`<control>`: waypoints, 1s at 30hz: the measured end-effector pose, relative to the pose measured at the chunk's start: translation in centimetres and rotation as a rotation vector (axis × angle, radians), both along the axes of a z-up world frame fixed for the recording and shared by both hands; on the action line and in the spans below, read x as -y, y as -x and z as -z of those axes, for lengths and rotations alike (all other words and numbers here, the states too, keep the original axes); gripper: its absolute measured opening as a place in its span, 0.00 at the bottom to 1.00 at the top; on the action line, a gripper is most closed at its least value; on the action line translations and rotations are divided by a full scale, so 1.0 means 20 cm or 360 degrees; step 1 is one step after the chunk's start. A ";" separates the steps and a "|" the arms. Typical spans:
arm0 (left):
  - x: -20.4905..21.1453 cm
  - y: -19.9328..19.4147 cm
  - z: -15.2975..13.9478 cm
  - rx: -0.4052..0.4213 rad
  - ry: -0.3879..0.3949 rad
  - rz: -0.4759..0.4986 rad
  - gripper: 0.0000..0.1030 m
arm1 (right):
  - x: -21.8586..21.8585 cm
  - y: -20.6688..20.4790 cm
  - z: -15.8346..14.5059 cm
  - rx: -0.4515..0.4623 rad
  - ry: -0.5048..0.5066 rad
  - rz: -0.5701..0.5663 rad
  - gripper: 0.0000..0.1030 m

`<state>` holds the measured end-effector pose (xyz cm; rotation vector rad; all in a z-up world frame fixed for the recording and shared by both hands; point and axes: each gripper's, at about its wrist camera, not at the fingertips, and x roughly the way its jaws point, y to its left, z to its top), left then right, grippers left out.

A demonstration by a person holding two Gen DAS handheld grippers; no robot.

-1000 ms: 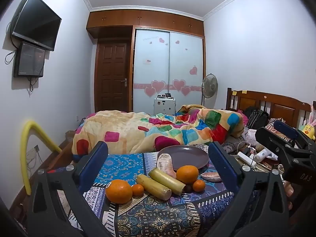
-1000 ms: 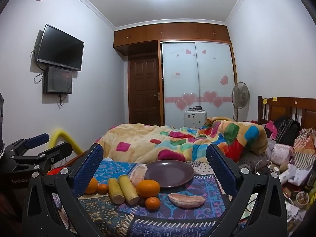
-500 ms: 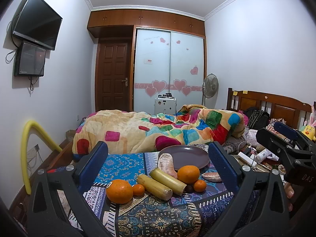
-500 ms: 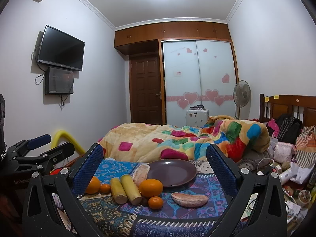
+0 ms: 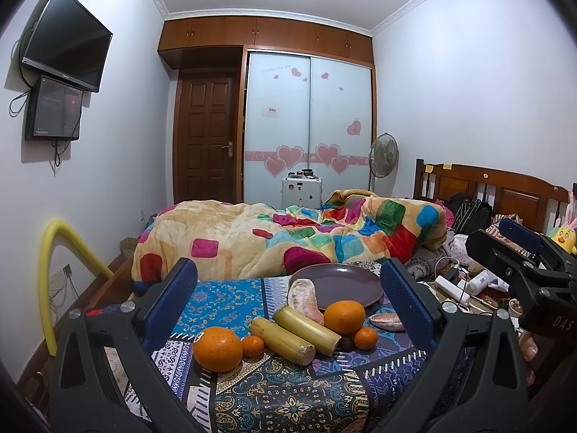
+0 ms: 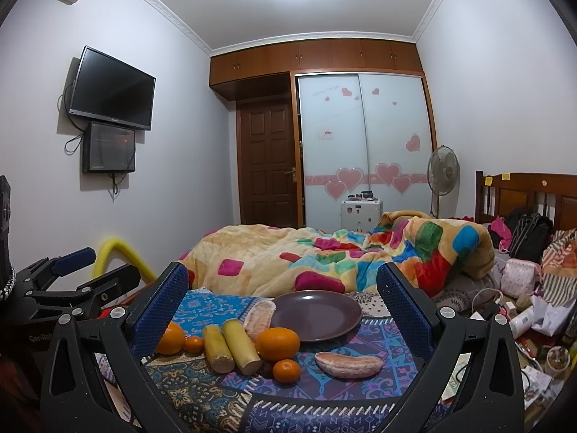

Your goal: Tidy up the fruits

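We hold our left claw and right claw wide open with nothing in them, back from the fruit so we can pick 1. The oranges, sugarcane pieces and pomelo slices lie on the table beside the bare purple plate.

Two oranges, two tangerines, two sugarcane pieces, two pomelo segments, one plate
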<state>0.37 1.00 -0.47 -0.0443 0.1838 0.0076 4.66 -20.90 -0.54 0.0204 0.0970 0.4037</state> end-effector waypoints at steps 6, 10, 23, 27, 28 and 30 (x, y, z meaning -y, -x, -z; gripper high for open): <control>-0.01 0.00 0.00 0.0001 -0.0004 0.0002 1.00 | 0.00 0.00 0.00 -0.0002 -0.0006 -0.0001 1.00; 0.00 0.00 0.00 0.0001 -0.0006 -0.0001 1.00 | 0.00 0.00 0.00 -0.0004 -0.0003 0.0000 1.00; 0.01 0.00 0.00 0.0001 -0.0010 -0.0003 1.00 | 0.00 -0.01 0.00 -0.0001 -0.0004 -0.0005 1.00; 0.00 0.00 0.00 0.0002 -0.0012 -0.0006 1.00 | 0.00 -0.01 0.00 0.0000 -0.0001 -0.0009 1.00; 0.00 0.00 0.00 0.0002 -0.0011 -0.0005 1.00 | -0.01 -0.01 0.00 0.0000 0.0001 -0.0011 1.00; 0.00 0.00 0.00 0.0003 -0.0012 -0.0005 1.00 | -0.01 -0.01 -0.01 -0.0001 0.0004 -0.0015 1.00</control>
